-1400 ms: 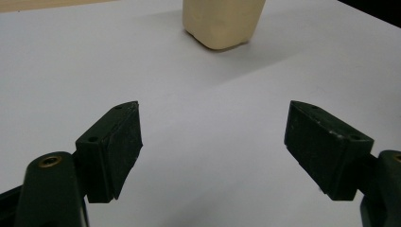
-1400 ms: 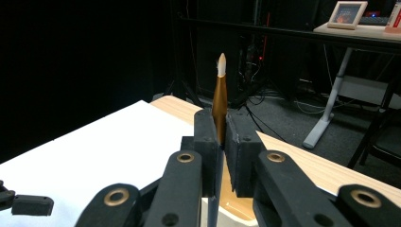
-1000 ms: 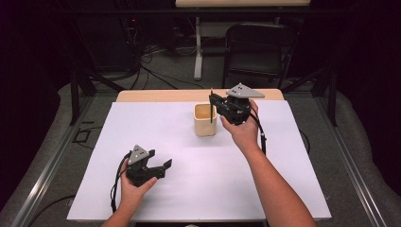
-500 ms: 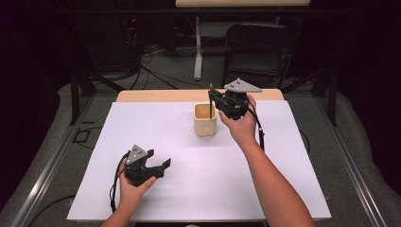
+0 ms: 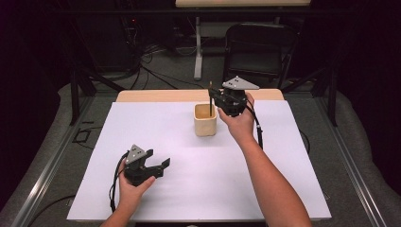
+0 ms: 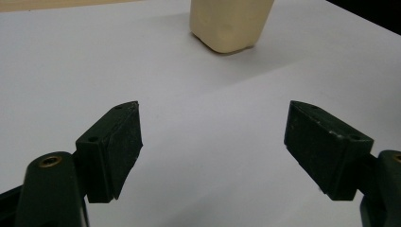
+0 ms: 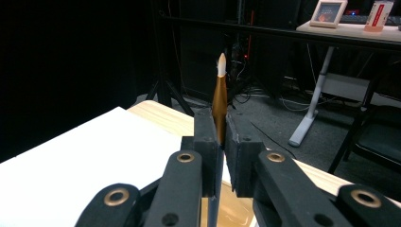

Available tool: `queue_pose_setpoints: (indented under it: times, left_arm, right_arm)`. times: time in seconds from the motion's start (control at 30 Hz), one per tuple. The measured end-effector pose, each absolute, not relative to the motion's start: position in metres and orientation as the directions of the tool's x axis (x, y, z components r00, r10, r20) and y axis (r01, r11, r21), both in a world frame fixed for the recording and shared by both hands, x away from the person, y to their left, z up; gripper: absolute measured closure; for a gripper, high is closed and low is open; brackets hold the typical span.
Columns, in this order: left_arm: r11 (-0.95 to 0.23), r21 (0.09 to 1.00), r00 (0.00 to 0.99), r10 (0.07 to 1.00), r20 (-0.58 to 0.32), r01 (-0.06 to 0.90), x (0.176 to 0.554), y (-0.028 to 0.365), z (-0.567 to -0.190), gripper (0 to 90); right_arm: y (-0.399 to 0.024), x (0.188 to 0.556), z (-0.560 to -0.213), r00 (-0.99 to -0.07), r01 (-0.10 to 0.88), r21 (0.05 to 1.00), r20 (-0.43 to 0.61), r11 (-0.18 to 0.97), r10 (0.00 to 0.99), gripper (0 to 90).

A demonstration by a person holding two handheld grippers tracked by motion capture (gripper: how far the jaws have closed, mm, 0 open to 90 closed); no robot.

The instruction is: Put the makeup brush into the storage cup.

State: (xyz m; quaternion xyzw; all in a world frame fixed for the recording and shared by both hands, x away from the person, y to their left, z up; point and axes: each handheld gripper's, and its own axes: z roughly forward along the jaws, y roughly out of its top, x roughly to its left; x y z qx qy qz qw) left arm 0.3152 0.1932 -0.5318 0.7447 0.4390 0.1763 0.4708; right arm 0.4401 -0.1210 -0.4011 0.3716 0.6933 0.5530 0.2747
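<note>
So the right gripper (image 5: 215, 98) has crept a bit further over the beige cup (image 5: 205, 120) than it was a moment back, and its jaws are clamped on a thin brush (image 7: 219, 101), held upright with the pale tip up. From the high view the lower end already dips inside the cup's mouth, so I'd guess the drop-in is nearly done and letting go is what's left. Left gripper (image 5: 160, 166) hasn't budged, sitting low on the white sheet (image 5: 189, 179) with jaws spread wide and nothing between them. Plenty of bare sheet all around the cup, and it stands well in from the table's wooden far edge (image 5: 156, 95), so there's room to back off in any direction.
</note>
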Motion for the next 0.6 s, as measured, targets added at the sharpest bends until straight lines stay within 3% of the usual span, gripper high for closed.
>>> queue_pose_setpoints:
  times: [0.6]
  left_arm:
    - [-0.164,0.859,0.551,0.820,-0.155,0.485,0.3144,0.1946,-0.5308,19.9]
  right_arm:
    - [-0.1153,0.4459,-0.4077,-0.563,0.208,0.972,0.026,0.111,0.826,83.7]
